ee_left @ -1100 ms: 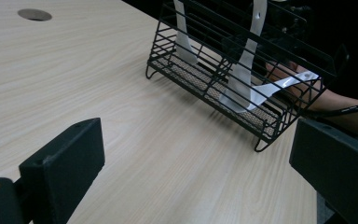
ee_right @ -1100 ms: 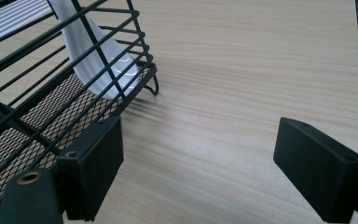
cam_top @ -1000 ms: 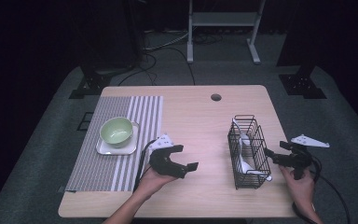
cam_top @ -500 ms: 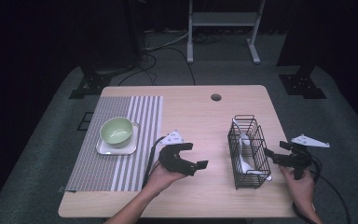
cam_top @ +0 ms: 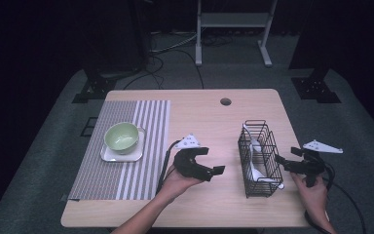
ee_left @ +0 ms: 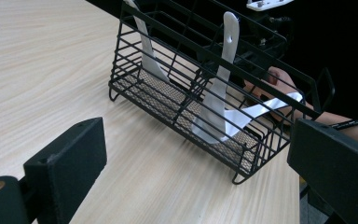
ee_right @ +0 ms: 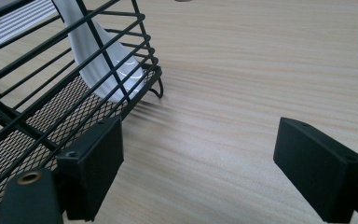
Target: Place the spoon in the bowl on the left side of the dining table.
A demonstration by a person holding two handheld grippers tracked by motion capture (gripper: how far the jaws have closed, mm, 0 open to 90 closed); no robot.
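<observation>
The black wire basket (cam_top: 259, 158) sits on the bench (cam_top: 204, 117) at about four o'clock from its middle, long axis running twelve to six. White spoons (ee_left: 219, 88) stand in it, bowls down on the mesh floor, handles leaning up toward twelve and over the rim.

The left gripper (cam_top: 205, 161) hangs at nine o'clock of the basket, jaws wide apart and pointed at it, holding nothing. The right gripper (cam_top: 286, 163) is just beside the basket's three o'clock side, jaws also apart and empty, one jaw close against the wire.

I'd guess the spoons are glazed ceramic or hard plastic: stiff, light, slick, and apt to chip if knocked on the wire. The upright handle near the hole is the obvious place to pinch. The basket itself looks light and rigid; it would likely slide if nudged, so steadying it by the top rim makes sense.
</observation>
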